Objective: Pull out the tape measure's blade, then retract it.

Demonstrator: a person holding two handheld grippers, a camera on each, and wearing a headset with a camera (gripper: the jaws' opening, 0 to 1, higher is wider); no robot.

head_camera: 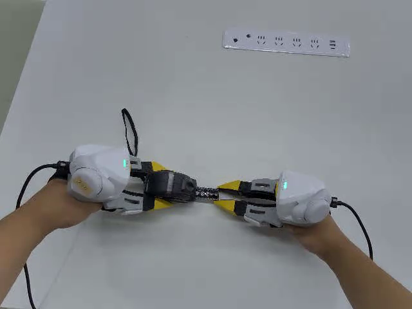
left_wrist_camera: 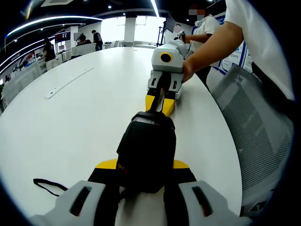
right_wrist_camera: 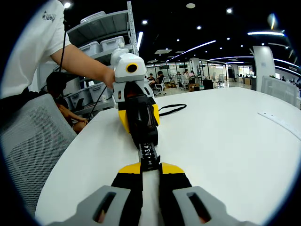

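The left tongs (head_camera: 162, 187) are closed on the black plastic tape measure case (head_camera: 172, 185), at the lower centre of the head view. The right tongs (head_camera: 226, 195), just to its right, are clamped on the tip of the narrow metal blade (head_camera: 206, 192). A short stretch of blade is bridged between the case and the right tongs. In the right gripper view the numerals 2, 3 and 4 can be read on it just ahead of the yellow tips.

Both are held low over the white desk (head_camera: 193, 96). A black strap loop (head_camera: 131, 132) is trailed above the left tongs, and a white power strip (head_camera: 286, 43) is laid at the upper right.

The pull is judged barely begun. Most of the extension is left, and the retraction is not yet done.
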